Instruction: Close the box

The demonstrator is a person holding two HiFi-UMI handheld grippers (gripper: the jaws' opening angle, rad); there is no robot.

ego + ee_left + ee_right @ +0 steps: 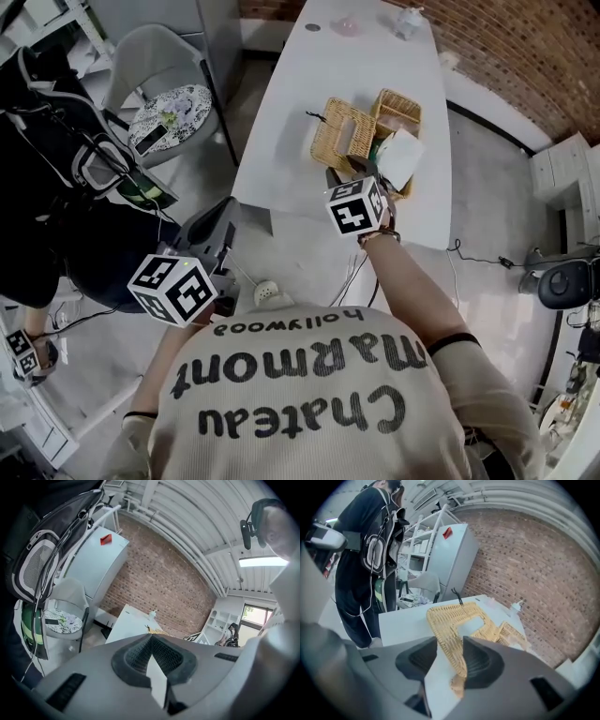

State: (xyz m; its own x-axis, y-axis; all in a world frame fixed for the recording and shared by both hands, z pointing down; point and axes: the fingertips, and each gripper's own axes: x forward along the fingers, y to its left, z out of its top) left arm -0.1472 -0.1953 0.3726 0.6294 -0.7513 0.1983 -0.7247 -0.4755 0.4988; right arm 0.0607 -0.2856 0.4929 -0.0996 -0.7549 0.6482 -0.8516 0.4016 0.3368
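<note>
- Left gripper (152, 638), jaws clenched on nothing, is hanging apart from the table (356, 66).
- Right gripper (450, 641) is grasping the lid (445, 616) by its rim; I judge the closing is beginning, and next it needs swinging over the box (396, 108).

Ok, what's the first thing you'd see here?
A yellow wicker lid, open beside its box in the middle of the white table. The right gripper has the lid's near edge between its jaws. The left gripper hangs shut and empty, off the table's left side.
</note>
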